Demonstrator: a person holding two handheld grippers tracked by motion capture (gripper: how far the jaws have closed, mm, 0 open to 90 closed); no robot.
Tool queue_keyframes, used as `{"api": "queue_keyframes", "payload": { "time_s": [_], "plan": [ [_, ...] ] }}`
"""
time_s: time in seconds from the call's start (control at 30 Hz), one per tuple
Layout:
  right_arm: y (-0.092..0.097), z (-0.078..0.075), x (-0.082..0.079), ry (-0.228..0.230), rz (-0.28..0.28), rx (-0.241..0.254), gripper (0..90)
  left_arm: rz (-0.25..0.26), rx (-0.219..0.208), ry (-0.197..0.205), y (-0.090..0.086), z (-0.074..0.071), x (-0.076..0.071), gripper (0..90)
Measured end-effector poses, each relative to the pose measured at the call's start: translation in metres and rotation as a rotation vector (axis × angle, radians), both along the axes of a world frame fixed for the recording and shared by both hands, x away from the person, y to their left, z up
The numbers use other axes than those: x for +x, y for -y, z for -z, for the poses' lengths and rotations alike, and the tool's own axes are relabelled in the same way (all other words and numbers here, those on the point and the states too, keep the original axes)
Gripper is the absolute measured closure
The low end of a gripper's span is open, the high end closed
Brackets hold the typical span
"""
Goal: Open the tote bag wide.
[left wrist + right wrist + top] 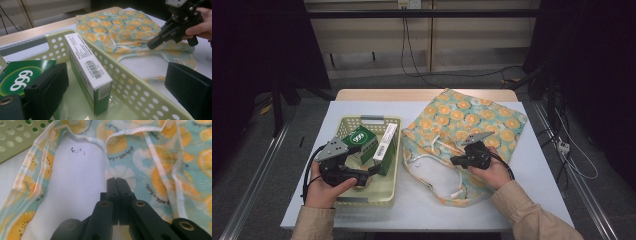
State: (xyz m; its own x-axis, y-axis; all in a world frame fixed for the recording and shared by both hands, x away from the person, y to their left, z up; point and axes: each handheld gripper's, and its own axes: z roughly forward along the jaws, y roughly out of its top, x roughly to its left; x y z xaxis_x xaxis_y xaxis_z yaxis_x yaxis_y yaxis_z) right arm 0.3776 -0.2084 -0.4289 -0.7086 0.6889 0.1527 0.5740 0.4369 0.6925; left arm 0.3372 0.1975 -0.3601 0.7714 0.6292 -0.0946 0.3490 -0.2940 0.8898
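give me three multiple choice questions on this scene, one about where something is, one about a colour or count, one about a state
1. Where does the white and green box stand?
A. inside the basket
B. on the fabric bag
C. on the floor

2. What fruit pattern covers the bag?
A. red cherries
B. orange slices
C. purple grapes

3. How do the jaws of the right gripper stand?
A. wide open
B. closed together at the bag's rim
C. clamped on a box

Answers:
1. A, the left gripper view shows the box upright against the perforated wall of the basket, beside a green box.
2. B, orange slices on pale teal cloth show in the high view.
3. B, the right gripper view shows the two jaws meeting at the white-edged rim; whether cloth is pinched I cannot tell. The left gripper has its jaws wide apart.
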Motion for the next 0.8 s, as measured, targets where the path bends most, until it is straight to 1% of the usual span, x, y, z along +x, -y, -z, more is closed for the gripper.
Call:
{"api": "queue_keyframes", "payload": {
  "time_s": [0.03, 0.1, 0.17, 0.2, 0.3, 0.37, 0.43, 0.5, 0.53, 0.6, 0.63, 0.67, 0.73, 0.8],
  "plan": [
    [0.001, -0.001, 0.000, -0.001, 0.004, 0.004, 90.0, -0.001, -0.001, -0.001, 0.000, 0.000, 0.000, 5.1],
    [0.004, -0.004, 0.002, -0.015, 0.003, 0.038, 90.0, 0.003, 0.003, 0.000, 0.001, 0.000, 0.000, 5.2],
    [0.004, -0.006, 0.001, 0.004, 0.004, 0.003, 90.0, 0.003, 0.002, 0.000, 0.001, 0.000, 0.000, 5.3],
    [0.005, -0.007, 0.002, 0.007, 0.007, -0.002, 90.0, 0.002, 0.001, -0.001, 0.001, 0.000, 0.000, 5.2],
    [0.010, -0.010, 0.007, 0.011, 0.026, 0.019, 90.0, 0.000, -0.001, -0.001, 0.000, 0.000, 0.000, 5.2],
    [0.017, -0.013, 0.014, 0.025, 0.054, 0.015, 90.0, 0.001, -0.003, -0.001, 0.001, 0.001, 0.000, 5.3],
    [0.024, -0.016, 0.023, 0.018, 0.081, 0.035, 90.0, 0.002, 0.001, -0.004, 0.002, 0.001, 0.001, 5.3],
    [0.031, -0.018, 0.031, 0.034, 0.107, 0.031, 90.0, 0.004, 0.004, -0.003, 0.002, 0.001, 0.001, 5.2],
    [0.036, -0.018, 0.037, 0.029, 0.126, 0.037, 90.0, 0.002, 0.004, -0.002, 0.002, 0.001, 0.001, 5.3],
    [0.043, -0.017, 0.045, 0.034, 0.158, 0.031, 90.0, 0.003, 0.002, -0.003, 0.002, 0.001, 0.001, 5.3],
    [0.046, -0.015, 0.049, 0.033, 0.173, 0.037, 90.0, 0.003, 0.000, -0.004, 0.002, 0.002, 0.001, 5.3],
    [0.050, -0.013, 0.052, 0.036, 0.191, 0.033, 90.0, 0.006, 0.005, -0.003, 0.002, 0.002, 0.001, 5.3],
    [0.056, -0.008, 0.059, 0.020, 0.218, 0.051, 90.0, 0.005, 0.004, -0.003, 0.002, 0.002, 0.001, 5.3],
    [0.060, -0.004, 0.063, 0.021, 0.237, 0.053, 90.0, 0.003, 0.004, -0.003, 0.001, 0.002, 0.002, 5.3]
  ]
}}
